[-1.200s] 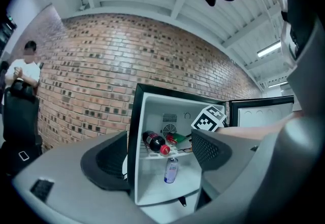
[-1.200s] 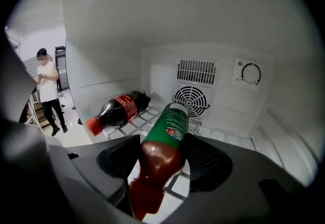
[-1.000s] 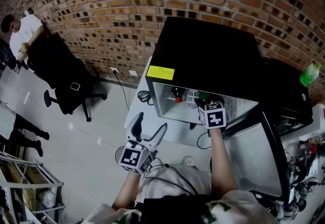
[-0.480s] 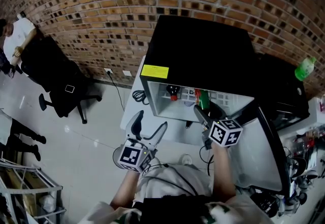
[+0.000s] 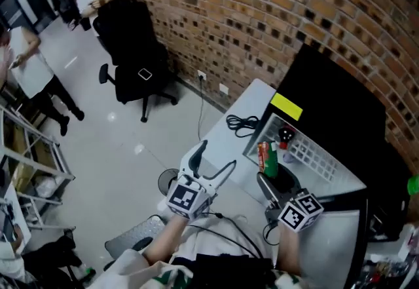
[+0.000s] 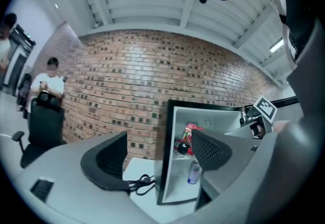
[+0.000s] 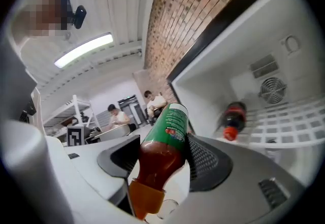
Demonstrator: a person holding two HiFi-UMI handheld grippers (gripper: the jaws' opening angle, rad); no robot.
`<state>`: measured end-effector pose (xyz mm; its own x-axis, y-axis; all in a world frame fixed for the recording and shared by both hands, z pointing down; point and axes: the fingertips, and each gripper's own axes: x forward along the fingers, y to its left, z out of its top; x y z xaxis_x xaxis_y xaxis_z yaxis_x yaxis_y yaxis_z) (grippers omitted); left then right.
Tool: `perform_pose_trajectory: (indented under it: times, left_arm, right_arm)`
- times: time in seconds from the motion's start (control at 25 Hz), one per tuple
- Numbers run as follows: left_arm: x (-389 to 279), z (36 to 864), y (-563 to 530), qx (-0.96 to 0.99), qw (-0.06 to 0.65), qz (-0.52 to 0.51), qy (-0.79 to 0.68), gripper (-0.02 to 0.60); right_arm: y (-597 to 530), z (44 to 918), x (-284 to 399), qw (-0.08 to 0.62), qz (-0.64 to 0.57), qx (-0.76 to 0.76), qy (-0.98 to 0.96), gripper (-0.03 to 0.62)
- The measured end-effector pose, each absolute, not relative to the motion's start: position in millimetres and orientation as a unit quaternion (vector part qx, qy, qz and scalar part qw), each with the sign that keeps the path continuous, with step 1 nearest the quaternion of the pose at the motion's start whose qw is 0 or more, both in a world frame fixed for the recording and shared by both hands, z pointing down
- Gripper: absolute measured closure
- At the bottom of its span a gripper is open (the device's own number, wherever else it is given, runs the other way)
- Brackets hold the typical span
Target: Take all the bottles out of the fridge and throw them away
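Right tongs [image 7: 163, 147] pinch a sauce bottle [image 7: 171, 124], green-labelled with an orange cap, around its tapered shoulder, just outside the open fridge [image 7: 238, 60]. Left tongs [image 6: 158, 149] are spread wide and hold nothing. A dark, red-capped bottle [image 7: 232, 119] lies on the fridge shelf. Likely risks: the slanted sauce bottle could slide out along its taper, or strike the fridge door [image 5: 340, 242] on a careless swing.
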<state>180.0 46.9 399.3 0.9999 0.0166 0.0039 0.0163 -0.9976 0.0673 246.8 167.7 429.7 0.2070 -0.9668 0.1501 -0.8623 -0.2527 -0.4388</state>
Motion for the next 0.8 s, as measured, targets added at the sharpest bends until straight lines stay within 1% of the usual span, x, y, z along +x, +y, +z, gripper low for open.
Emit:
perform_pose_trajectory:
  times: [0.16, 0.4, 0.6, 0.8]
  left_arm:
    - [121, 404, 2, 0.997, 0.036, -0.001, -0.063, 0.206]
    - [-17, 404, -79, 0.964, 0.024, -0.003, -0.263, 0.206]
    - [-117, 424, -88, 0.921, 0.043, -0.002, -0.387, 0.206]
    - [-171, 476, -89, 0.894, 0.077, 0.026, -0.442, 0.206]
  right_arm:
    - [95, 440, 200, 0.113, -0.215, -0.701, 0.671, 0.292]
    - [-38, 457, 97, 0.074, -0.242, -0.546, 0.799, 0.292]
    - [-76, 488, 13, 0.033, -0.267, -0.449, 0.852, 0.292]
    - [-92, 544, -43, -0.029, -0.294, -0.402, 0.867, 0.292]
